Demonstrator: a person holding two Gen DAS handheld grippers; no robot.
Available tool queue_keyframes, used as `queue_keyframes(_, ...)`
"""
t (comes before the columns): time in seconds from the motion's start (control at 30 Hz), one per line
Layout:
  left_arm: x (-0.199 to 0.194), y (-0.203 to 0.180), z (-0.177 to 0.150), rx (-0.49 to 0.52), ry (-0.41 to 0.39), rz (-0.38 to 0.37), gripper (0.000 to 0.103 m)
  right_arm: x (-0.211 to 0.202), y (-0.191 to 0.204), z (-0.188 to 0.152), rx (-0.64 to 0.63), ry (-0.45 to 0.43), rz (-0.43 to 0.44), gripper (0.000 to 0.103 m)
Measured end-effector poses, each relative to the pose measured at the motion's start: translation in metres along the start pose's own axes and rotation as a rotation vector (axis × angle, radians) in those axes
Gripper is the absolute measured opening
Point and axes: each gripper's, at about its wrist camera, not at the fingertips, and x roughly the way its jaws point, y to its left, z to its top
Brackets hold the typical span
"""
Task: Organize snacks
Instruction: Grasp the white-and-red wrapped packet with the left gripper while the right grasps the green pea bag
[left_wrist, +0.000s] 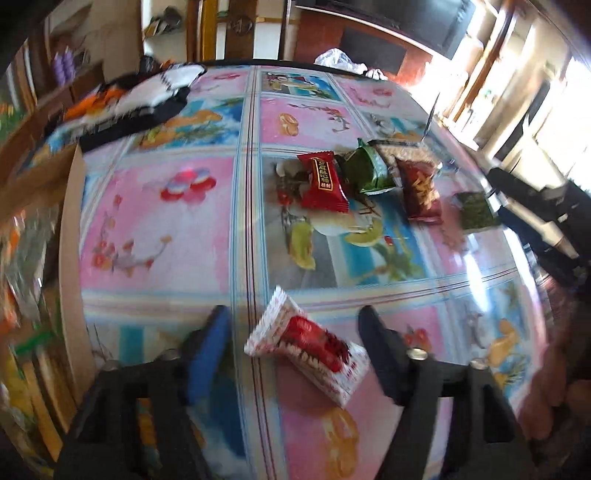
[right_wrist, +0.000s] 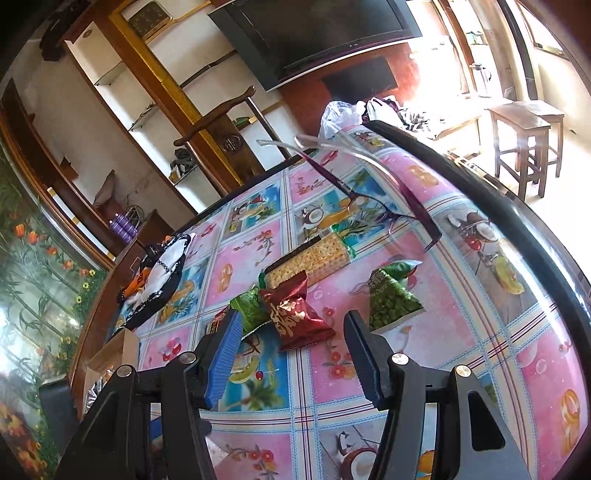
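Observation:
In the left wrist view, my left gripper (left_wrist: 293, 319) is open above the table, and a white and red snack packet (left_wrist: 308, 349) lies between its fingers, apart from both. Farther off lie a red candy packet (left_wrist: 323, 181), a green packet (left_wrist: 365, 171), a dark red packet (left_wrist: 421, 192) and a green pea packet (left_wrist: 476, 210). In the right wrist view, my right gripper (right_wrist: 291, 317) is open and empty just before the dark red packet (right_wrist: 295, 314). A green packet (right_wrist: 251, 306), a cracker pack (right_wrist: 314, 258) and the green pea packet (right_wrist: 393, 299) lie around it.
A cardboard box (left_wrist: 72, 221) stands at the table's left edge and also shows in the right wrist view (right_wrist: 114, 354). A black and white cloth (right_wrist: 159, 273) lies at the far left. Eyeglasses (right_wrist: 369, 192) lie behind the snacks. A plastic bag (right_wrist: 340, 114) sits at the far edge.

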Motion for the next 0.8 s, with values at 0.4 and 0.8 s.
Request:
queue_keyframes(0.4,0.005,-0.030,-0.013,0.153,-0.060,0.131,0.052,-0.008,-0.015,0.009,0.012,-0.047,-0.061,0.061)
queue_keyframes(0.8,0.007,-0.031,-0.012,0.196,-0.102,0.128,0.043,0.013,-0.062,0.021,0.087,0.006,-0.174,0.058)
